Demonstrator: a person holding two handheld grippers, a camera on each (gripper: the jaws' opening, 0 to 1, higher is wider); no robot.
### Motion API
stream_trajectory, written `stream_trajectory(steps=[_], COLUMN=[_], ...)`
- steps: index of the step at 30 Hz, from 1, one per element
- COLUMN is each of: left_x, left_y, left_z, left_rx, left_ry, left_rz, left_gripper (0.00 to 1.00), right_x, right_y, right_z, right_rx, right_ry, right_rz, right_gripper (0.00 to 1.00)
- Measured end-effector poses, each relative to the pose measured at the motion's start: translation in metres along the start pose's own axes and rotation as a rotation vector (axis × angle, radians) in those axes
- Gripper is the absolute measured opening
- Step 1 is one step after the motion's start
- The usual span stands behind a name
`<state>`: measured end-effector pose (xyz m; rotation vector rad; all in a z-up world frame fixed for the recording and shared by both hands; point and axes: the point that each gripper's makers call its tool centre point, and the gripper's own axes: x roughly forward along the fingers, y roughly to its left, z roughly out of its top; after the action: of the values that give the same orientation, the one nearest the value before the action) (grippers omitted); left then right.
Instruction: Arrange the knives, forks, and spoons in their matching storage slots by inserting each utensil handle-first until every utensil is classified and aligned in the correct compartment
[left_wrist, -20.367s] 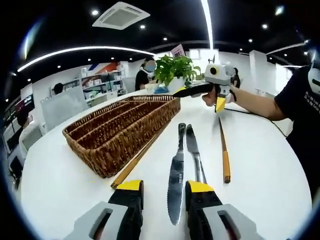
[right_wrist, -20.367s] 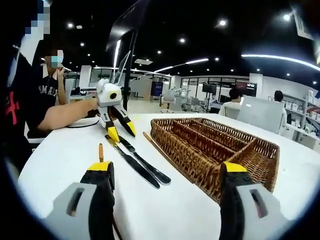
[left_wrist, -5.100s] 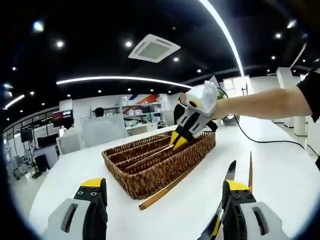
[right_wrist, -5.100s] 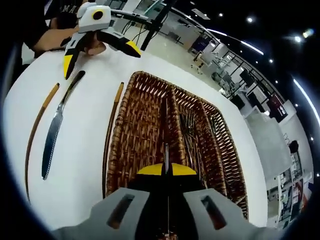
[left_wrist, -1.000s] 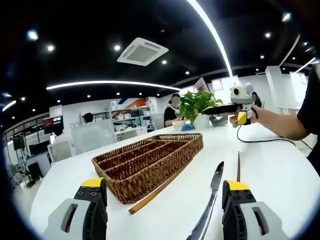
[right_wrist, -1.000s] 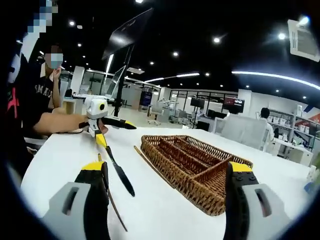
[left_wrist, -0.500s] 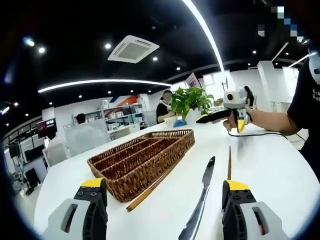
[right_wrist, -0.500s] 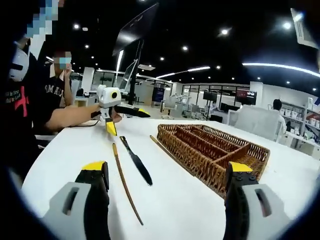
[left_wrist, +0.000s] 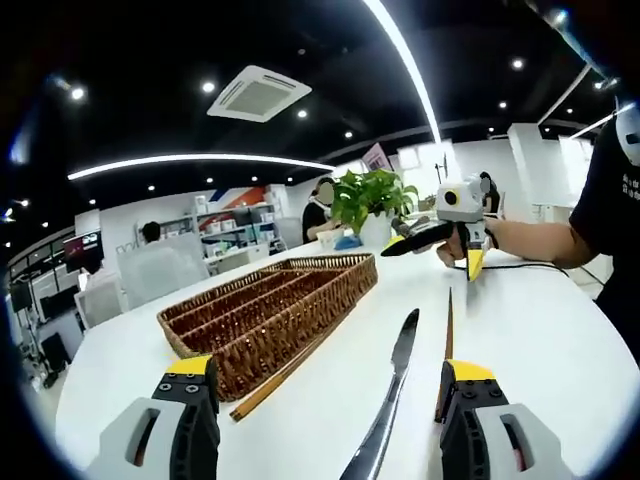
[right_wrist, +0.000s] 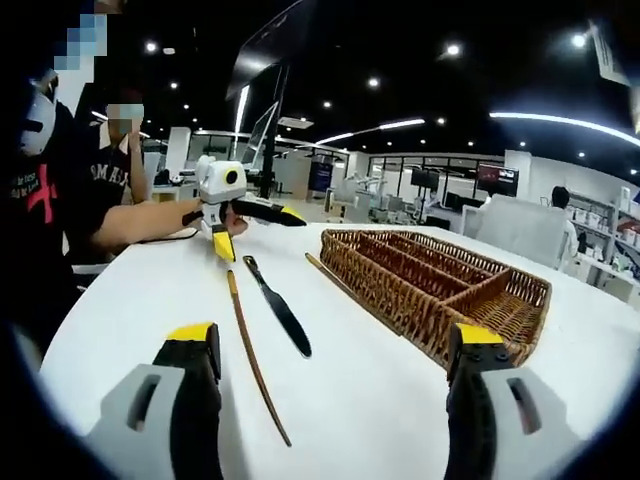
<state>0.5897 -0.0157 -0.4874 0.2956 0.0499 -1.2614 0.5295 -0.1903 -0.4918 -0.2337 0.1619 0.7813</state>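
We hold left gripper (left_wrist: 325, 385) and right gripper (right_wrist: 332, 352) wide apart, empty | knife (right_wrist: 279, 310) and wooden-handled utensil (right_wrist: 255, 365) lie on open table (right_wrist: 380, 400) between us | wicker tray (right_wrist: 440, 280) sits mid-table, its edges free.

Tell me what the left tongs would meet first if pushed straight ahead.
Probably the table knife: it lies on the white table between the open left tongs, blade running forward. Depth is unclear, so they might pass just above it.
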Motion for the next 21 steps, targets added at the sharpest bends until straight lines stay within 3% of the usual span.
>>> stream_trajectory(steps=[5, 7, 9, 11, 14, 17, 21], left_x=[-0.008, -0.01, -0.01, -0.006, 0.003, 0.004, 0.003], left_y=[-0.001, -0.001, 0.001, 0.0, 0.003, 0.002, -0.001], left_z=[0.003, 0.01, 0.028, 0.033, 0.04, 0.032, 0.005], left_rx=[0.039, 0.042, 0.076, 0.08, 0.075, 0.051, 0.073], left_ry=[0.015, 0.022, 0.06, 0.103, 0.084, 0.038, 0.086], left_rz=[-0.015, -0.026, -0.049, -0.094, -0.125, -0.13, -0.135], left_gripper=[0.95, 0.96, 0.98, 1.0, 0.99, 0.99, 0.95], right_x=[0.002, 0.001, 0.001, 0.001, 0.001, -0.002, -0.003], right_y=[-0.002, -0.003, -0.004, -0.004, -0.003, -0.002, -0.007], right_z=[-0.003, -0.003, -0.004, -0.004, -0.002, 0.0, -0.002], right_rx=[-0.001, 0.005, 0.007, 0.006, -0.003, -0.005, -0.001], right_ry=[0.008, 0.004, 0.009, 0.009, 0.005, -0.001, 0.004], right_rz=[0.006, 0.004, 0.001, 0.001, -0.001, -0.011, -0.023], right_gripper=[0.98, 0.98, 0.98, 0.98, 0.98, 0.97, 0.95])
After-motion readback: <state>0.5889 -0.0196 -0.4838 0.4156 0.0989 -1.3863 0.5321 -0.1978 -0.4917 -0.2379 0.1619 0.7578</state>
